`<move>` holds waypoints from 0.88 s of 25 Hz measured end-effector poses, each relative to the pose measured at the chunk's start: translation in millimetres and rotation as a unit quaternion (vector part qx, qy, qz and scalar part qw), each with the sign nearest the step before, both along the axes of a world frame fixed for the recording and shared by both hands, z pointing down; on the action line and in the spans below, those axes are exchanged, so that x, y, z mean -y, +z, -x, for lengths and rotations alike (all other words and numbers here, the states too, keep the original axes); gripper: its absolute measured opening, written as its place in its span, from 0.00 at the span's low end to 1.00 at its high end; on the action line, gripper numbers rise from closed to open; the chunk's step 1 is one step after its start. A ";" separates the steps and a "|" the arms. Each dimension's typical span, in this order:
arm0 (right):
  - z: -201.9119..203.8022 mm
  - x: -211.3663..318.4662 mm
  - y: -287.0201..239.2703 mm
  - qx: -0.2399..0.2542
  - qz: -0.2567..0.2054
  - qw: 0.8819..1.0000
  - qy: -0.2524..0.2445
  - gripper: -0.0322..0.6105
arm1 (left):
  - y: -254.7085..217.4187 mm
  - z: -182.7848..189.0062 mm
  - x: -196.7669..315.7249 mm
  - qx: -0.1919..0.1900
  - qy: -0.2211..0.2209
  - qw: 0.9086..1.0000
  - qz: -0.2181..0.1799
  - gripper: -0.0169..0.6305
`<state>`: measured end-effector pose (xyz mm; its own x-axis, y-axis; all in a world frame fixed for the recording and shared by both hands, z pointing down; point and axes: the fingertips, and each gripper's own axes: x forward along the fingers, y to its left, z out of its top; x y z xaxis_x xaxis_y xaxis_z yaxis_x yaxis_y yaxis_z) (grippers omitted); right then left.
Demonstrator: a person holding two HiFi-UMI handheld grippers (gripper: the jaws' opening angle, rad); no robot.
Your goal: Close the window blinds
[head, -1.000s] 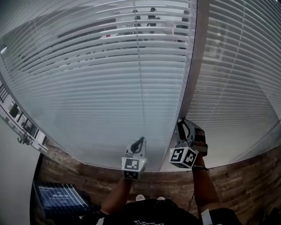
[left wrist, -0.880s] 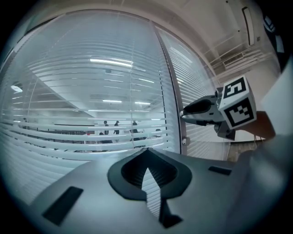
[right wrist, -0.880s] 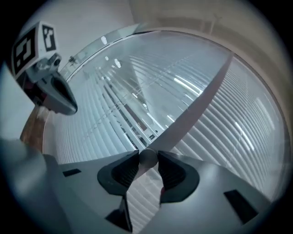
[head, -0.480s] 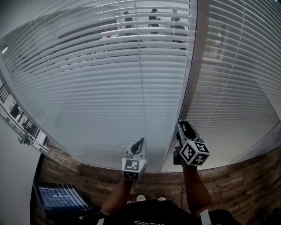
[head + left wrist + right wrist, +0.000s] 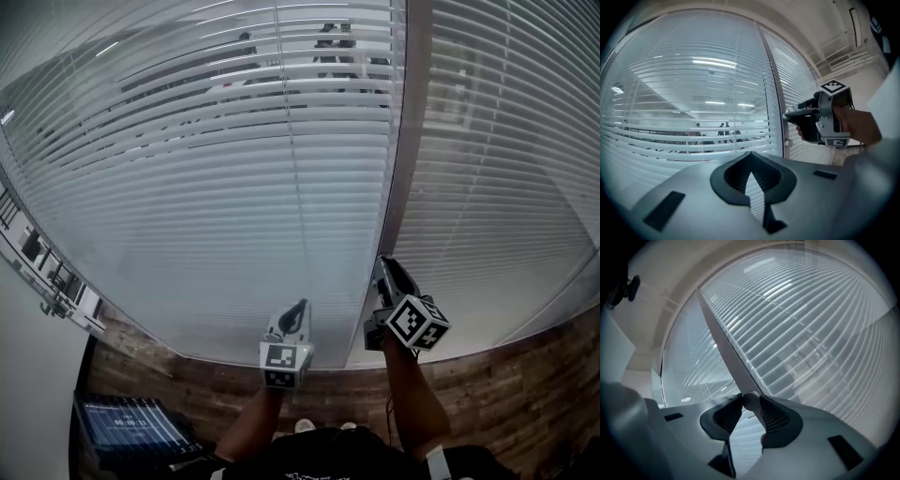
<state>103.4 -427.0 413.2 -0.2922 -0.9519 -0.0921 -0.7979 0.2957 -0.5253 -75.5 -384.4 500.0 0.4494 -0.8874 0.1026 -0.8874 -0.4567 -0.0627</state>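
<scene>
White slatted blinds (image 5: 225, 187) cover the big left pane, their slats partly tilted so the room beyond shows through. A second blind (image 5: 497, 169) hangs right of the grey frame post (image 5: 405, 159). My right gripper (image 5: 382, 266) points level at that post. Its jaws have just been closing, and in the right gripper view (image 5: 750, 401) they press on a small round knob (image 5: 750, 399) at the post. My left gripper (image 5: 300, 307) is held still in front of the left blind, shut and with nothing in it; its tips (image 5: 750, 154) meet.
Several people (image 5: 328, 42) stand far off behind the glass. A dark device with a lit screen (image 5: 131, 427) lies at the lower left. Wood-patterned floor (image 5: 525, 375) runs along the foot of the window. Another small round knob (image 5: 787, 143) sits lower on the post.
My right gripper has rolled about its own line, its marker cube turning from facing me to tilted right. The left gripper has stayed put.
</scene>
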 end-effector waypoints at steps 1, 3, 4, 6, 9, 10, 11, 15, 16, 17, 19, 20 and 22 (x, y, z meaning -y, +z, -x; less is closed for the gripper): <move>0.8 -0.4 -0.7 -0.049 -0.005 0.999 0.009 0.25 | -0.3 -0.1 -0.3 0.000 0.000 1.000 0.000 0.03; 3.3 -2.9 -2.3 -0.184 -0.017 0.982 0.033 0.25 | -2.0 -0.1 -1.7 0.001 0.000 1.000 0.000 0.03; 4.4 -4.2 -2.6 -0.246 -0.022 0.968 0.041 0.25 | -3.8 -0.3 -2.7 -0.002 0.000 1.000 0.000 0.03; 6.8 -4.5 -1.0 -0.336 -0.032 0.940 0.045 0.25 | -6.1 -1.2 -3.9 -0.009 -0.001 1.000 0.001 0.03; 12.6 -4.3 -1.7 -0.454 -0.046 0.888 0.052 0.25 | -3.0 -3.6 -3.1 -0.006 0.002 1.000 0.002 0.03; 14.2 -4.5 -2.2 -0.491 -0.050 0.868 0.054 0.25 | -2.7 -4.8 -2.8 -0.005 0.003 1.000 0.002 0.03; 15.6 -4.8 -2.1 -0.522 -0.053 0.849 0.056 0.25 | -2.6 -5.5 -2.3 -0.004 0.005 1.000 0.001 0.03; 18.5 -5.2 -0.1 -0.599 -0.058 0.796 0.062 0.25 | -5.2 -6.8 -0.9 -0.004 0.007 1.000 -0.003 0.03; 18.7 -4.9 0.4 -0.611 -0.060 0.787 0.064 0.25 | -5.9 -7.2 -0.8 -0.005 0.006 1.000 -0.003 0.03; 18.8 -4.6 0.9 -0.621 -0.062 0.778 0.066 0.25 | -6.4 -7.6 -1.0 -0.007 0.006 1.000 -0.002 0.03; 18.9 -4.5 1.9 -0.629 -0.062 0.772 0.069 0.25 | -5.5 -7.4 -1.6 -0.007 0.006 1.000 -0.002 0.03; 19.0 -5.3 1.7 -0.622 -0.058 0.778 0.066 0.25 | -4.3 -6.9 -1.8 -0.006 0.006 1.000 -0.002 0.03; 19.6 -8.4 -1.7 -0.591 -0.050 0.803 0.058 0.25 | -3.6 -5.2 -1.3 -0.006 0.002 1.000 -0.001 0.03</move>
